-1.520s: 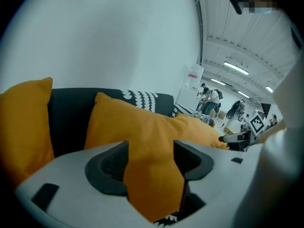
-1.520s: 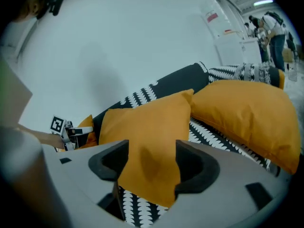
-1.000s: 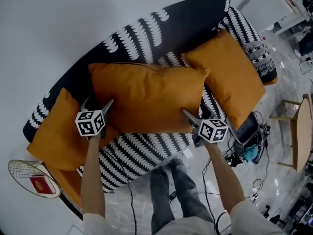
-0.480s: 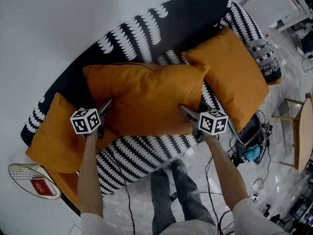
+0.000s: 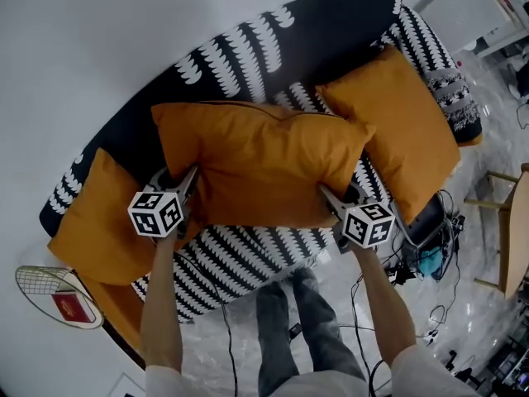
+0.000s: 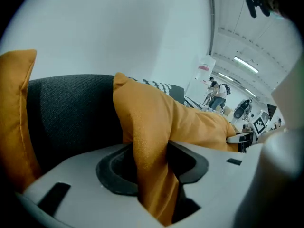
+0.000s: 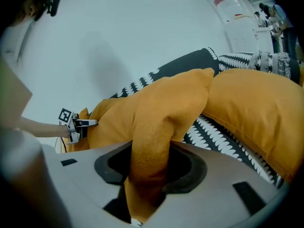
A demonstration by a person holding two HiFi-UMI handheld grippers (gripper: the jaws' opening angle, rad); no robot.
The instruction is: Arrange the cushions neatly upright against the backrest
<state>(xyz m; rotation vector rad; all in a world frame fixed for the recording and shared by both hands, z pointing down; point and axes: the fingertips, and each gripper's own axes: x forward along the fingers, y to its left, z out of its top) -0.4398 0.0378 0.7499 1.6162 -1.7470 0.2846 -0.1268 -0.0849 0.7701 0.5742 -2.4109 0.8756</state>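
Observation:
The middle orange cushion (image 5: 260, 168) leans on the black-and-white sofa's backrest (image 5: 273, 44). My left gripper (image 5: 192, 190) is shut on its lower left corner, my right gripper (image 5: 331, 201) on its lower right corner. Both pairs of jaws have just been closing, with cushion fabric between them. The fabric is pinched between the pads in the left gripper view (image 6: 151, 167) and in the right gripper view (image 7: 149, 167). A second orange cushion (image 5: 95, 222) leans at the sofa's left end and a third (image 5: 401, 135) at its right end.
A racket (image 5: 50, 296) lies on the floor at the left. A wooden chair (image 5: 504, 230) and a tangle of cables (image 5: 417, 259) are at the right. The person's legs (image 5: 289, 329) stand in front of the sofa seat (image 5: 248, 255).
Both grippers went from open to shut on the middle cushion's lower corners. The cushion has shifted slightly right and down in the head view.

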